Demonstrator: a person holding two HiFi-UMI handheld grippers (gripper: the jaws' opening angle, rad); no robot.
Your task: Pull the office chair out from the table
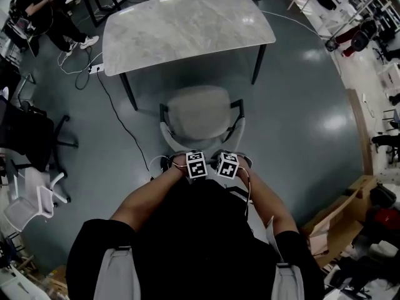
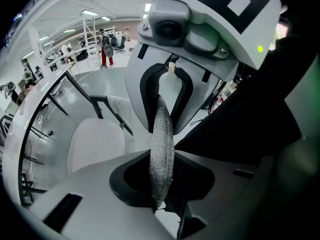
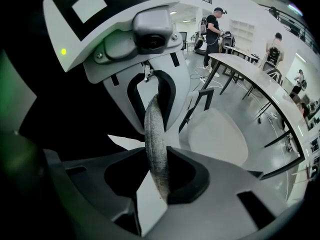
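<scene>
The office chair stands just in front of the grey marble table (image 1: 187, 27), its pale seat (image 1: 200, 112) with black armrests mostly out from under the top. Both grippers sit side by side on the top edge of the backrest, close to my body. My left gripper (image 1: 195, 162) is shut on the grey fabric backrest edge (image 2: 162, 149), which runs up between its jaws. My right gripper (image 1: 229, 162) is shut on the same edge (image 3: 156, 144). Each gripper view shows the other gripper straight ahead, and the seat (image 2: 95, 144) (image 3: 217, 134) beyond.
A black chair (image 1: 28, 133) and a white chair (image 1: 31, 202) stand at the left. A cable (image 1: 119, 120) runs over the floor beside the table leg. Cardboard boxes (image 1: 340, 211) lie at the right. People stand at other tables (image 3: 215, 29) in the background.
</scene>
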